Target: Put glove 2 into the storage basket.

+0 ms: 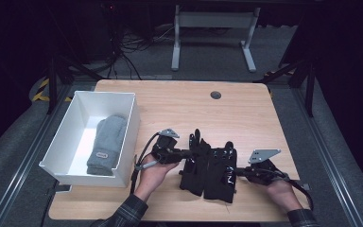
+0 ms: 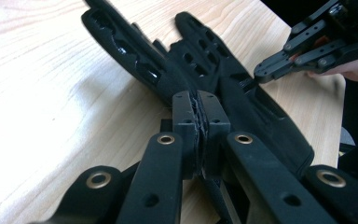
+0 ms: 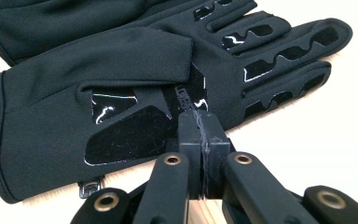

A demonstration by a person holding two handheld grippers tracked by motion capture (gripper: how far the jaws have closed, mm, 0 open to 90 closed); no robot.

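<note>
Two grippers were at work: the left gripper (image 1: 187, 152) had its jaws pinched on the edge of one black glove (image 1: 196, 163), and the right gripper (image 1: 238, 172) was likewise clamped on the other black glove (image 1: 221, 170). The two gloves lay side by side, touching, on the table (image 1: 246, 113) between the grippers. One grey mitten (image 1: 106, 144) lay in one white bin (image 1: 94, 97), well apart to the left.

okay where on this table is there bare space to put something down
The far half of the light wooden table is bare, bordered by the white plastic bin, the round grommet and the black gloves. A narrower strip lies between bin and gloves. Crowded: the near middle, where the left gripper and right gripper pinch the gloves.
</note>
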